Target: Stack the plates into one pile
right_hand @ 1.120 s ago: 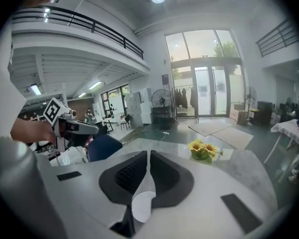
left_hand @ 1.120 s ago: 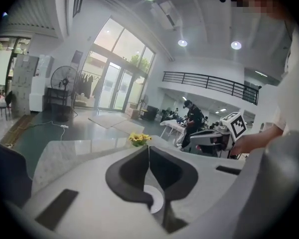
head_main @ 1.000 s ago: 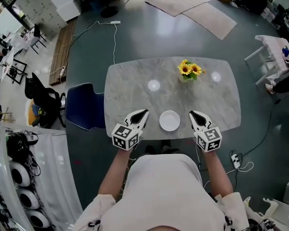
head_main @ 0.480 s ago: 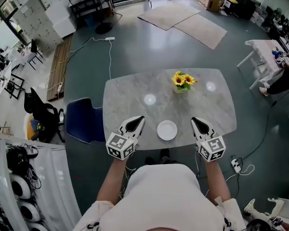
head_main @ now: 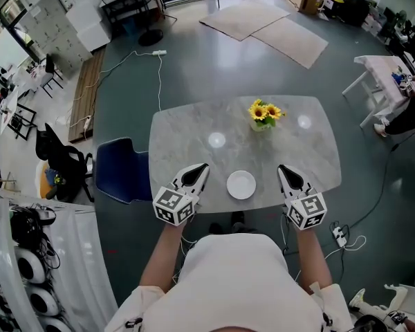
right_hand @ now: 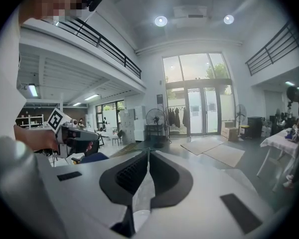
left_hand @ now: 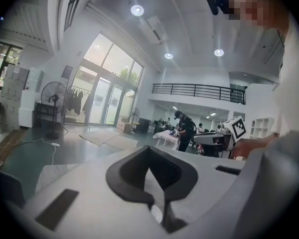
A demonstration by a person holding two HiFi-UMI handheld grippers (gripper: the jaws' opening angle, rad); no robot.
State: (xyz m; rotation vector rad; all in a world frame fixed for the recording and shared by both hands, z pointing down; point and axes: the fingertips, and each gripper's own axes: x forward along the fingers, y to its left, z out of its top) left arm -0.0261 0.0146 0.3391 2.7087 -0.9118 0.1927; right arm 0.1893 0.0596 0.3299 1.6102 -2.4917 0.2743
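Left gripper (head_main: pixel 205 166) and right gripper (head_main: pixel 281 167) are both kept clenched on nothing, and have been pulled back a bit since a second ago. The plates (head_main: pixel 241 185) are left between them near the table (head_main: pixel 187 130) edge, so the stacking looks pretty much done

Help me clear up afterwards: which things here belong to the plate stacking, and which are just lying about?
Job: white plate, left gripper, right gripper, marble table.
Lying about: sunflowers, blue chair.
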